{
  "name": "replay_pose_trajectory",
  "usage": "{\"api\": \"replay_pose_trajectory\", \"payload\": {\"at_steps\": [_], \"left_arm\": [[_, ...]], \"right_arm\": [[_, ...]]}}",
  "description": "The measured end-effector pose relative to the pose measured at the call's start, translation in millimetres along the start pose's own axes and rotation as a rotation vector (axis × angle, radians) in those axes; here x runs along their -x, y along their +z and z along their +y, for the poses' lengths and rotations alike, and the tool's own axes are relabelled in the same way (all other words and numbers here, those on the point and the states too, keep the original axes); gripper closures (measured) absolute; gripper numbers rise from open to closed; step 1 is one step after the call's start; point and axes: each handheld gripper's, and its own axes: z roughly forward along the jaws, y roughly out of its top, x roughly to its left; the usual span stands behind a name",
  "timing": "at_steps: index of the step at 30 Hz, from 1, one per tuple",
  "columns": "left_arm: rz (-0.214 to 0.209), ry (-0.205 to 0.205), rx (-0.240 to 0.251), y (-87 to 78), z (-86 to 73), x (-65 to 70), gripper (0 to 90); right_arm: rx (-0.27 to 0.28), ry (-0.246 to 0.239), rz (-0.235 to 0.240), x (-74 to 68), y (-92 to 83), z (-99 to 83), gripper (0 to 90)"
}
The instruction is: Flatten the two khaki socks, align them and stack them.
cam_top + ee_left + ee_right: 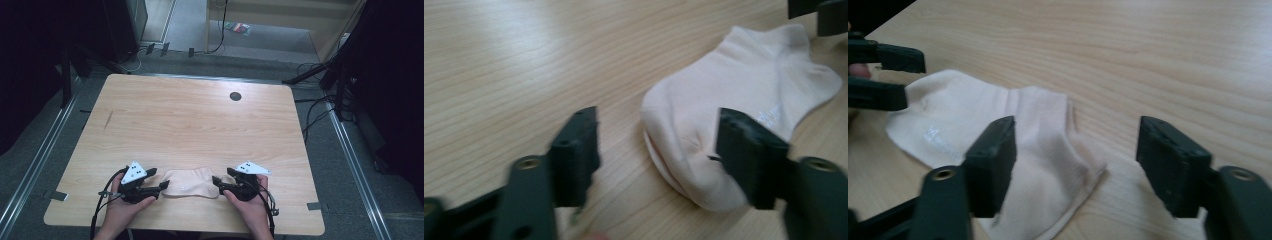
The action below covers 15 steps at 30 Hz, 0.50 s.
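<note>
A pale cream ankle sock (190, 182) lies flat on the wooden table (190, 120) near its front edge, between the two grippers. My left gripper (159, 179) stands open at the sock's left end. In the left gripper view the rounded end of the sock (744, 85) reaches in between the spread jaws of the left gripper (659, 130), and no pad presses on it. My right gripper (222, 177) stands open at the sock's right end. In the right gripper view the sock's (973, 115) edge lies between and under the wide jaws of the right gripper (1078, 135).
A dark round cable hole (235, 96) sits in the table's far half. The front edge runs just below both hands. Black stands and cables (320, 75) crowd the floor at the far right, and a dark cabinet (125, 25) stands at the far left.
</note>
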Motion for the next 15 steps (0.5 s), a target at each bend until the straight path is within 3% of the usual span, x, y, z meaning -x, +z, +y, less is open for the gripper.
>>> {"api": "replay_pose_trajectory", "payload": {"at_steps": [1,3,7,10,12,15], "left_arm": [[-0.008,-0.019,-0.001,-1.7,1.6,-2.2,17.2],[-0.015,-0.037,0.017,-3.9,3.2,-4.5,13.6],[-0.044,-0.036,0.033,-7.3,4.3,-8.2,6.3],[-0.027,-0.068,0.050,-10.4,4.5,-12.7,6.3],[-0.029,-0.072,0.057,-12.6,4.5,-17.7,6.3],[0.000,-0.083,0.049,-13.5,4.1,-24.9,6.3]], "right_arm": [[0.012,0.005,-0.005,1.5,-2.3,1.7,18.8],[0.027,0.010,-0.010,2.9,-4.5,2.8,13.9],[0.047,0.008,-0.033,6.0,-9.4,3.3,13.0],[0.056,0.024,-0.048,10.6,-12.0,3.8,13.0],[0.058,0.030,-0.065,14.1,-13.2,4.1,13.0],[0.062,0.036,-0.077,19.3,-15.3,4.1,13.0]]}}
